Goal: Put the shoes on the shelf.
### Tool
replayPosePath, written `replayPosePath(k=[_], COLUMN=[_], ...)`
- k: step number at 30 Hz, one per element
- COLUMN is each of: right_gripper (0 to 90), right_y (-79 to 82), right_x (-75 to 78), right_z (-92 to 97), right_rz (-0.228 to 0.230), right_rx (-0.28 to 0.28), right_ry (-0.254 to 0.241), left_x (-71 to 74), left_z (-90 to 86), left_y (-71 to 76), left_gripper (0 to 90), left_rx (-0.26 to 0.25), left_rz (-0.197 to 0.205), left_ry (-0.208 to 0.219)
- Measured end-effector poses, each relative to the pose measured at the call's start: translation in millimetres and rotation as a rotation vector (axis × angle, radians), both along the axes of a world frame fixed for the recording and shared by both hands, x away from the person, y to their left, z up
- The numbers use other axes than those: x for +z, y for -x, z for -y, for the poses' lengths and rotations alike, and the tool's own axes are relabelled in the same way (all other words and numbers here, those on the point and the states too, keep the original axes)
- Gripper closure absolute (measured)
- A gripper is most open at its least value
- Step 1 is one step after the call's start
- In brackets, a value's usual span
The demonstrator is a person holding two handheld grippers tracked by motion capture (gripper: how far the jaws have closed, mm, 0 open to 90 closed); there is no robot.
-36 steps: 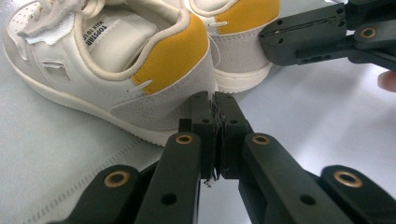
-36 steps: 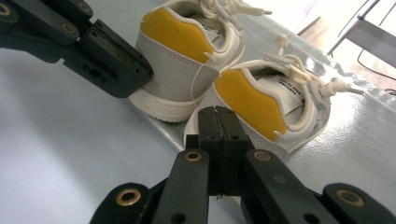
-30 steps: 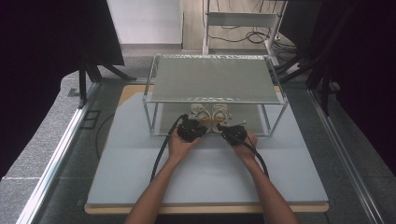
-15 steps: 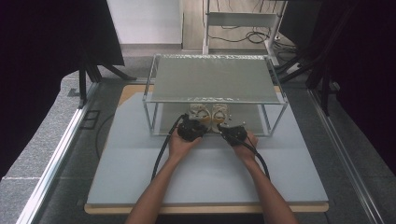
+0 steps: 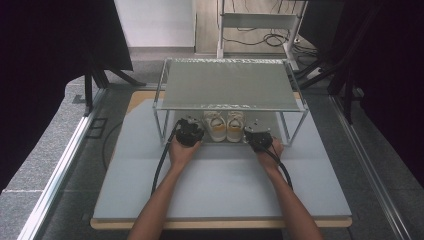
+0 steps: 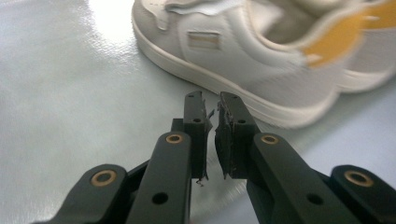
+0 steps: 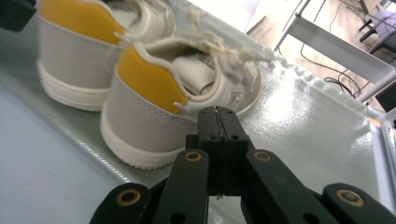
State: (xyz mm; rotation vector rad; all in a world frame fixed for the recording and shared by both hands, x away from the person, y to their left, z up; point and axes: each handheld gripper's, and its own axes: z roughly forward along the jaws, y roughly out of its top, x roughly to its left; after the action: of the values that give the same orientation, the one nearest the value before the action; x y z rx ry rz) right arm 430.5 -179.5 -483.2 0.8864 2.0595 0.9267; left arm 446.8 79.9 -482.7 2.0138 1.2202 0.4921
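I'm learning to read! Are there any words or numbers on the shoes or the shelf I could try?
No words or numbers can be read here.
The left shoe has a small rectangular patch on its side, too blurred to show any letters.
The right shoe has a plain yellow heel tab with no writing.
The metal rack carries no label.

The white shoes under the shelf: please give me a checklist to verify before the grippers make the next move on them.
1. Pair of shoes stands side by side on the lower shelf, heels toward the person: ok.
2. Left gripper free of the shoes, nothing between the jaws, which have just been closing: ok.
3. Right gripper shut and empty, beside the nearer shoe's heel: ok.
4. Top shelf leaves room above the shoes: cannot tell.
5. Cables away from the shoes: ok.
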Motion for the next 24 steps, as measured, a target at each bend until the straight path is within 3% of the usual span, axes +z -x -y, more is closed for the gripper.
replayPosePath(k=[2, 5, 8, 12, 19, 20, 24], right_gripper=[89.3, 88.4, 88.1, 89.7, 90.0, 90.0, 90.0], right_y=[-3.2, -8.4, -14.8, -19.7, -21.7, -21.8, -23.4], right_x=[-6.0, -10.0, -11.5, -10.2, -12.4, -12.0, -10.0], right_z=[-2.4, -1.1, -2.0, -3.9, -6.0, -7.1, -8.6], right_rz=[0.012, -0.003, -0.015, -0.007, 0.000, 0.002, -0.003], right_rx=[-0.022, -0.041, -0.047, -0.047, -0.048, -0.049, -0.048], right_ry=[0.034, 0.033, 0.061, 0.066, 0.076, 0.081, 0.082], left_x=[-1.3, -3.2, -6.0, -5.5, -3.9, -3.0, -2.8], left_z=[2.0, 4.7, 6.2, 9.6, 15.2, 15.4, 18.2], left_y=[-5.7, -12.5, -18.6, -23.2, -25.5, -26.0, -29.4], left_gripper=[81.4, 81.0, 80.9, 81.1, 89.3, 89.5, 89.8], left_rx=[0.011, 0.023, 0.025, -0.004, 0.001, -0.012, 0.002], left_rz=[-0.002, -0.015, -0.033, -0.058, -0.045, -0.048, -0.052], left_ry=[-0.005, -0.006, -0.017, -0.035, -0.043, -0.061, -0.057])
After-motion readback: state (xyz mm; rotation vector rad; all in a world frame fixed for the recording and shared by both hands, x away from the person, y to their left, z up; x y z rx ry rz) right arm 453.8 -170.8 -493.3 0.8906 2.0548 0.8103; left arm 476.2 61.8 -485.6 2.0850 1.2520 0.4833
